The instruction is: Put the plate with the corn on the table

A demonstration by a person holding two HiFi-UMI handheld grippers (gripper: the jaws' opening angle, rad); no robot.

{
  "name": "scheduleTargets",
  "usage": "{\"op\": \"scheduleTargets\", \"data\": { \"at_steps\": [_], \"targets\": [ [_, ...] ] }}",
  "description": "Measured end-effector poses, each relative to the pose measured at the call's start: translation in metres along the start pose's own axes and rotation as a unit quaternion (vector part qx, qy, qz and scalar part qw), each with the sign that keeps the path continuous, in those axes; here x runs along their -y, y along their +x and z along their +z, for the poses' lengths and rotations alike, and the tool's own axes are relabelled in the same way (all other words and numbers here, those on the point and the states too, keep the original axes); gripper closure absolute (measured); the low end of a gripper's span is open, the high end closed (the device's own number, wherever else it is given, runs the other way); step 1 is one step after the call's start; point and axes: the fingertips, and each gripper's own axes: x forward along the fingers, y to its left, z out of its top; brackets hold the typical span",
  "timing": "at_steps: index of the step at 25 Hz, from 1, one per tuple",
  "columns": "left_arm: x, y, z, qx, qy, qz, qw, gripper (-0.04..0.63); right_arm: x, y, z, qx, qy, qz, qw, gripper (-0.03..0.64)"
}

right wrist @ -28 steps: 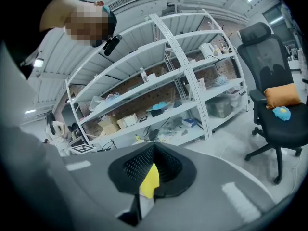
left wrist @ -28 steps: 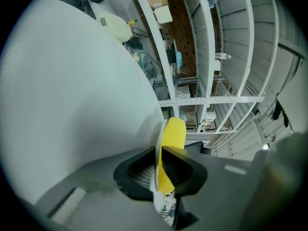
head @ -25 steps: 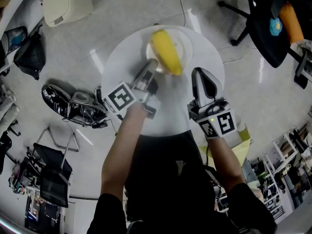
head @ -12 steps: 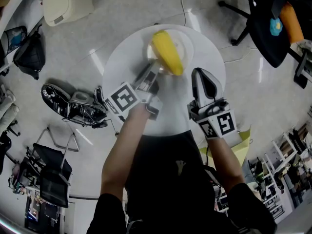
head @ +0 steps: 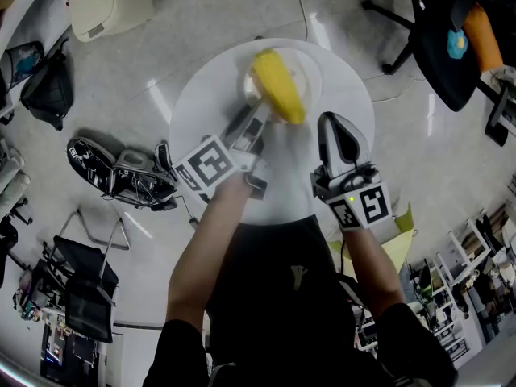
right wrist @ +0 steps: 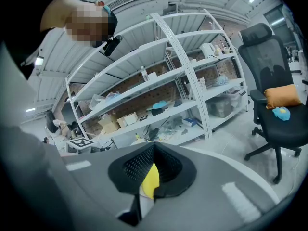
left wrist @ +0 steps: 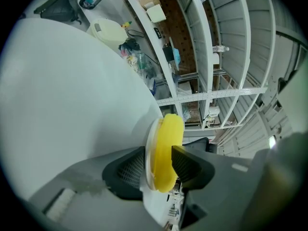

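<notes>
Straddling the near rim of the plate (head: 309, 72) and the corn (head: 276, 85), your left gripper (left wrist: 161, 163) has just been opening its jaws, now released. Your right gripper (right wrist: 153, 178) waits beside it, jaws clenched and empty. The plate rests on the tabletop (head: 201, 111), and the corn's long axis points away from you.

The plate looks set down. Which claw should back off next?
Left: the left claw has just been opening its jaws around the white round plate and yellow corn; the right claw is shut, empty.

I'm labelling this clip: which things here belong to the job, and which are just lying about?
Job: plate, corn, round white table.
Lying about: office chair with orange cushion, beige bin, black bag on the floor.
</notes>
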Motion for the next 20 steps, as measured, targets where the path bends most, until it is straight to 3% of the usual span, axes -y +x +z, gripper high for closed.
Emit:
{"op": "scheduleTargets", "data": {
  "at_steps": [8, 20],
  "targets": [
    [0.0039, 0.0004, -0.0014, 0.001, 0.007, 0.007, 1.0000, 0.374, 0.0002, -0.0014, -0.0023, -0.001, -0.001, -0.001, 1.000, 0.607],
    [0.0063, -0.0033, -0.0082, -0.013, 0.090, 0.039, 0.9951, 0.323, -0.0006, -0.0035, -0.0049, -0.004, -0.001, -0.001, 1.000, 0.607]
  ]
}}
